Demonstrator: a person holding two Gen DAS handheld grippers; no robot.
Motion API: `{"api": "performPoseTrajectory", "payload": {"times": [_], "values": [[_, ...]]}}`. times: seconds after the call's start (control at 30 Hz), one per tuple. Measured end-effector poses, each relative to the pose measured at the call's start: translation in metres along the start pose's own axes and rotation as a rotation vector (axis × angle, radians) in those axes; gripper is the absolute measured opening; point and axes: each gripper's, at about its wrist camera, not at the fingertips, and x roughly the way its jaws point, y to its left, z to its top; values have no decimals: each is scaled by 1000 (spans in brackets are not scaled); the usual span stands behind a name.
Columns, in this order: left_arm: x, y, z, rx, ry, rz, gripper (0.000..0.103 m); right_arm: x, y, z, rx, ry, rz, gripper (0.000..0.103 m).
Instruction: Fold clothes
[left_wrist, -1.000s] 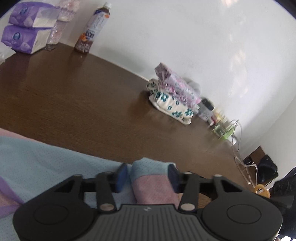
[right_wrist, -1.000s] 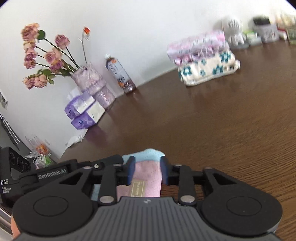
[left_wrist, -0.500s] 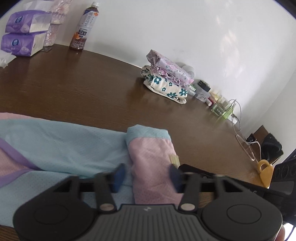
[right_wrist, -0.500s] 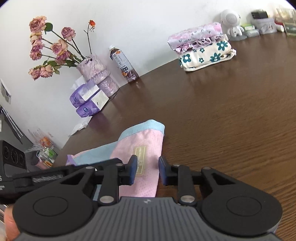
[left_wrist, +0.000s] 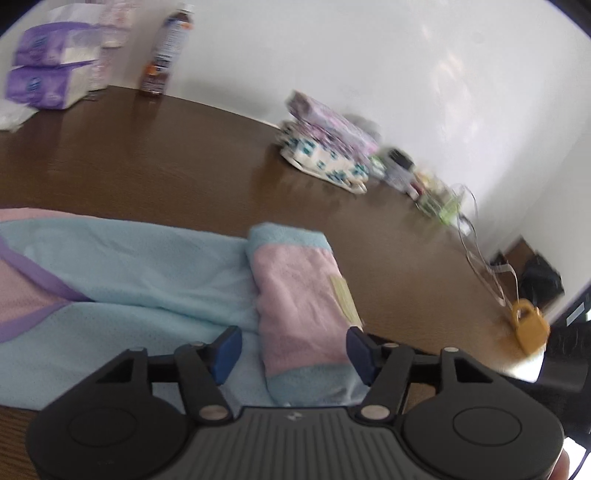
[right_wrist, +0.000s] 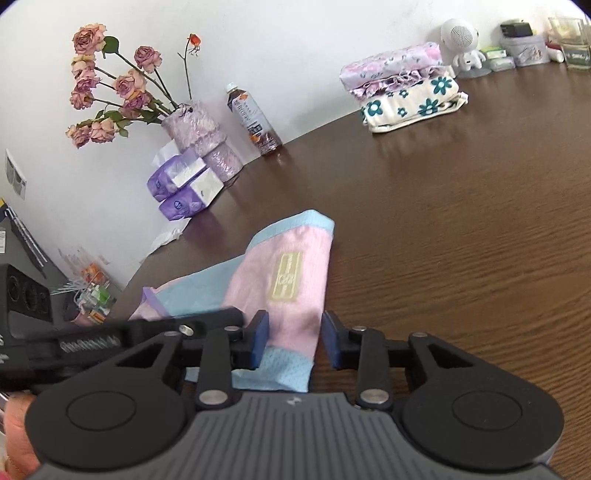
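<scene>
A pale blue and pink garment (left_wrist: 122, 266) with purple trim lies flat on the brown table (left_wrist: 147, 166). Its right end is folded over into a pink panel (left_wrist: 299, 291) with blue bands and a yellow label (right_wrist: 286, 278). My left gripper (left_wrist: 293, 350) hovers open at the panel's near edge, its blue pads on either side of the cloth and apart from it. Over the same panel (right_wrist: 295, 258) my right gripper (right_wrist: 295, 341) is open too, at the near blue band. The left gripper's black body (right_wrist: 147, 332) shows just to the left in the right wrist view.
A stack of folded clothes (right_wrist: 406, 92) sits at the back by the wall. Beside it are a white figure-shaped speaker (right_wrist: 461, 44) and small containers. A drink bottle (right_wrist: 255, 118), a vase of dried roses (right_wrist: 199, 136) and tissue packs (right_wrist: 184, 188) stand at the back left. A yellow object (left_wrist: 528, 325) sits near the right table edge.
Both grippers have drawn back from the folded pink panel, which now lies flat on the table. The left jaws stand wider apart than before, and the right jaws slightly wider.
</scene>
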Motion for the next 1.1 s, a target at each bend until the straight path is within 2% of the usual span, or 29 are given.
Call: {"api": "performPoseTrajectory", "payload": {"times": [0.07, 0.2, 0.4, 0.43, 0.5, 0.53, 1.03, 1.1], "values": [[-3, 0, -1, -19, -3, -9, 56, -3, 1, -1, -2, -6, 2, 37], [-9, 2, -2, -37, -17, -15, 60, -8, 2, -4, -7, -14, -1, 37], [-15, -2, -10, -9, -37, -7, 48, -11, 5, -12, -24, -3, -13, 37], [-16, -3, -11, -3, -40, -6, 49, -13, 6, -13, -27, -10, -13, 37], [-19, -5, -12, 3, -48, 1, 59, -17, 8, -15, -32, -22, -12, 44], [-20, -5, -13, 0, -51, 2, 60, -19, 8, -15, -31, -27, -13, 45], [-34, 1, -26, -26, -49, 19, 62, -30, 8, -25, -14, -26, -38, 52], [-35, 0, -27, -26, -51, 18, 66, -32, 9, -26, -16, -29, -38, 53]]}}
